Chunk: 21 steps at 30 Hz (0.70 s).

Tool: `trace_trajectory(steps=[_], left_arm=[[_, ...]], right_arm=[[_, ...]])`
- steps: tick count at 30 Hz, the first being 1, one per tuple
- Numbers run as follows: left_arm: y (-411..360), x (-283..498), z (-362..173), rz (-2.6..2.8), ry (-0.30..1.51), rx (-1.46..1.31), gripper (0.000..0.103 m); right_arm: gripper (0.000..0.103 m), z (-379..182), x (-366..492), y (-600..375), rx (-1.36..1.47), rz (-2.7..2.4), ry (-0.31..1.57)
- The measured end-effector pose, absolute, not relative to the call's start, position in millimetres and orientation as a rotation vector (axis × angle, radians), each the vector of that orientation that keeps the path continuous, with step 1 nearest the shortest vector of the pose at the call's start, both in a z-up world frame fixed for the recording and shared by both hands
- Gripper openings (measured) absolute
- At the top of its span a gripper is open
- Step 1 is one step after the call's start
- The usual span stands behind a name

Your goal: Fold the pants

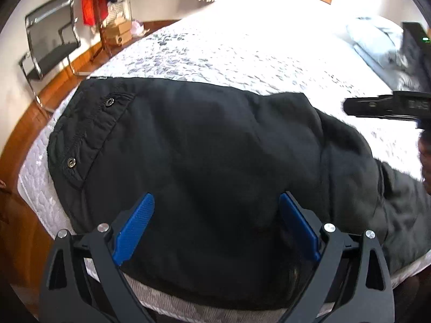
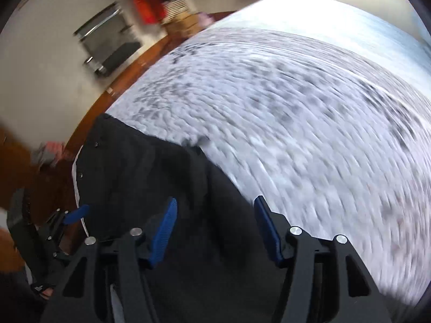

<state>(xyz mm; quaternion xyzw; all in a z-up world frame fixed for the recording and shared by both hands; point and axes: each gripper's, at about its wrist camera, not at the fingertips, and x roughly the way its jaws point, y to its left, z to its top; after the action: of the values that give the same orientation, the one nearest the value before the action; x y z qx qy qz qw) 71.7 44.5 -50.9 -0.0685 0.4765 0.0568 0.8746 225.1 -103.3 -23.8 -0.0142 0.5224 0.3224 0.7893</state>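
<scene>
Black pants lie folded in a broad bundle on the white quilted bed, with the waistband and two metal snaps at the left. My left gripper hovers over the near part of the pants, blue pads wide apart, open, nothing pressed between them. In the blurred right wrist view, my right gripper is open over the dark pants, near their right edge where the quilt begins. One blue finger of the left gripper shows at the left there.
The bed's left edge drops to a wooden floor. A chrome-framed chair, a red bag and cardboard boxes stand by the wall. A pillow lies at the far right. The right tool's black body juts in from the right.
</scene>
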Motion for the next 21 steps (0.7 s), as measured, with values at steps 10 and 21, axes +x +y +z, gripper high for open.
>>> trace_trajectory(steps=[10, 21], left_arm=[[58.8, 123.4, -48.9, 0.195, 0.989, -0.143, 0.094], [76.9, 145.4, -61.6, 0.304, 1.009, -0.127, 0.094]], right_arm=[[0.044, -70.0, 248.6, -64.9, -0.179, 0.816, 1.253], [0.007, -63.4, 251.6, -81.4, -0.082, 0.686, 1.180]])
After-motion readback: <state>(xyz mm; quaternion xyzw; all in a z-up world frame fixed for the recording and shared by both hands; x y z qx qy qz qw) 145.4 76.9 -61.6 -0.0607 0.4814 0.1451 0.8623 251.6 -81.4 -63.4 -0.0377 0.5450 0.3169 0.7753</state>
